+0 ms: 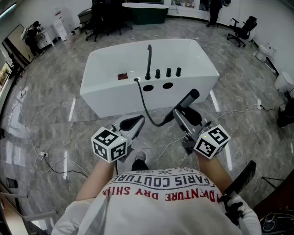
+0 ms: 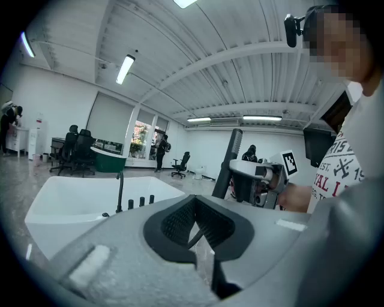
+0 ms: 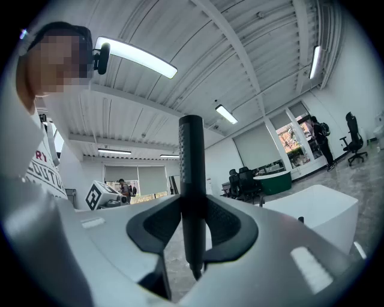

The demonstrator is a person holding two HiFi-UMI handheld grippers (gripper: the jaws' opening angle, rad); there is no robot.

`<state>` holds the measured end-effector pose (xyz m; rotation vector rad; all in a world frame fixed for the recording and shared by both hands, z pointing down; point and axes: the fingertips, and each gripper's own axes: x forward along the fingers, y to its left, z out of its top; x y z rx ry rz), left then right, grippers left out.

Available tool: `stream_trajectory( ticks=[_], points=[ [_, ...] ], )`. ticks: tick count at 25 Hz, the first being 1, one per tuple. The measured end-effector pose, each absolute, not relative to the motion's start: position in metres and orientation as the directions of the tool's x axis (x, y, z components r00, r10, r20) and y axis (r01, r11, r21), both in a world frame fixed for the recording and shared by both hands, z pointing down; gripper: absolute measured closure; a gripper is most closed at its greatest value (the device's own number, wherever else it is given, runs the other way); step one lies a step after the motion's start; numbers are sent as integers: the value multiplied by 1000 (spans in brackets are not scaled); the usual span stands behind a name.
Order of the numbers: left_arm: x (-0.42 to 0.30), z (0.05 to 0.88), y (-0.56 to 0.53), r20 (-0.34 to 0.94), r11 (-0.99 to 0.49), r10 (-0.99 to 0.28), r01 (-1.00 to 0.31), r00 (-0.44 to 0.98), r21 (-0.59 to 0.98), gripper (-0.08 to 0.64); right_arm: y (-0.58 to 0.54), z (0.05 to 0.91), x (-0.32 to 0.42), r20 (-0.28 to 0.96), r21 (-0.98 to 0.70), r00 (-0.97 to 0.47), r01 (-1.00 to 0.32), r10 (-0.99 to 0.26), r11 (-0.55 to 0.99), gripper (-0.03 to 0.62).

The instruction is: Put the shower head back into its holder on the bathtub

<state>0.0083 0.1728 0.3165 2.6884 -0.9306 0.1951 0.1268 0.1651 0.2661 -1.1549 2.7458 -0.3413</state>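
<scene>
A white bathtub (image 1: pixel 110 59) stands on the marble floor ahead of me. Its near rim carries a black spout (image 1: pixel 149 62), three black knobs (image 1: pixel 168 72) and two dark holes (image 1: pixel 148 87). A black hose (image 1: pixel 146 108) runs from the rim down to the black shower head (image 1: pixel 188 98). My right gripper (image 1: pixel 183 112) is shut on the shower head's handle (image 3: pixel 192 180), which stands upright between the pads, short of the tub. My left gripper (image 1: pixel 131 124) is shut with nothing in it (image 2: pixel 193 225), just left of the hose.
Cables and a power strip (image 1: pixel 43 154) lie on the floor to the left. Office chairs (image 1: pixel 242 30) and a dark green tub (image 1: pixel 144 11) stand at the back, and people stand far off. A white toilet (image 1: pixel 285 82) is at the right edge.
</scene>
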Motion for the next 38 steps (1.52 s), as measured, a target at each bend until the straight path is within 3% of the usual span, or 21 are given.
stream_trajectory(
  ticks=[24,30,38],
  points=[
    [12,314,175,220,-748,-582,-621,783,233,558,167,255,124,-87,-267,-723,-646,-685,715,463],
    [18,331,180,269,-737,-583,-639,766,221,557,171,253,135,-112,-295,-721,-633,-684,716,461],
    [27,345,154,312,-727,-561,-637,766,257,486,148,236,143,-120,-315,-721,-624,-682,715,461]
  ],
)
